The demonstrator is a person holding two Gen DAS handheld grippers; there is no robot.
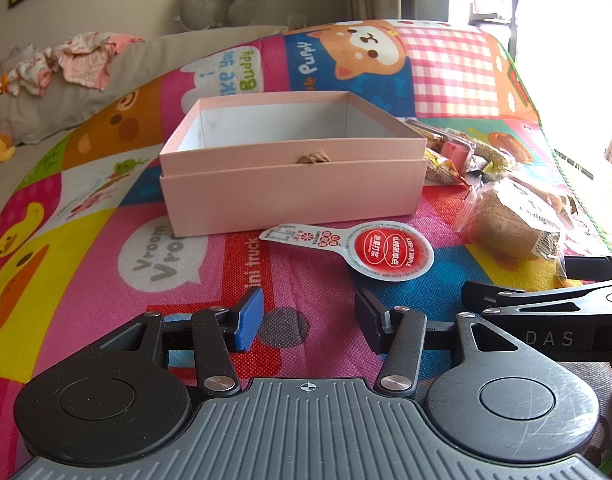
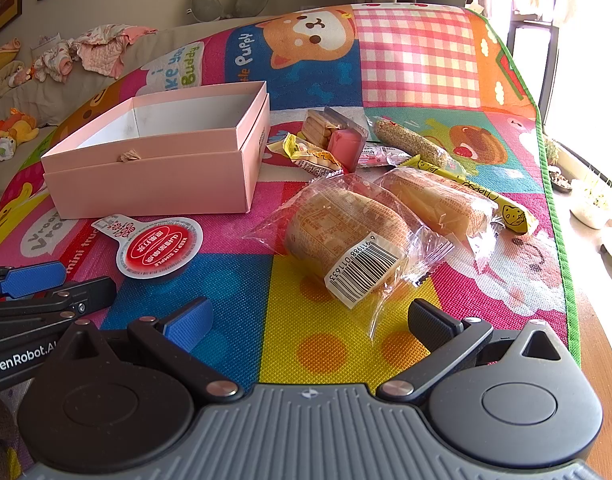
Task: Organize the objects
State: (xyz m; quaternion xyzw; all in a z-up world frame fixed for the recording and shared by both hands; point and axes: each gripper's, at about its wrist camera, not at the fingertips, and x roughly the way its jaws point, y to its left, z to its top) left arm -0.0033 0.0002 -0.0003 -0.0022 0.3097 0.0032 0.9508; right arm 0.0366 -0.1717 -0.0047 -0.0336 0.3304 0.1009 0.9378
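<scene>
I've got both grippers hovering with jaws wide apart and empty: left gripper (image 1: 308, 316) near the red jelly cup (image 1: 388, 254), right gripper (image 2: 310, 322) facing the bagged bread (image 2: 346, 236). The pink box (image 2: 154, 172) sits open at far left. I'd pinch the bread's wrapper gently, not crush it. Lid reads "KEEP IT SIMPLE"; the yellow stick (image 2: 486, 200) probably says "Cheese".

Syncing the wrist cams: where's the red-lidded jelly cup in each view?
Left wrist: red-lidded jelly cup right of centre, just in front of the pink box.
Right wrist: red-lidded jelly cup left of centre, below the pink box, left of the barcoded bread packet.
Shared landmark: the pink box.
</scene>
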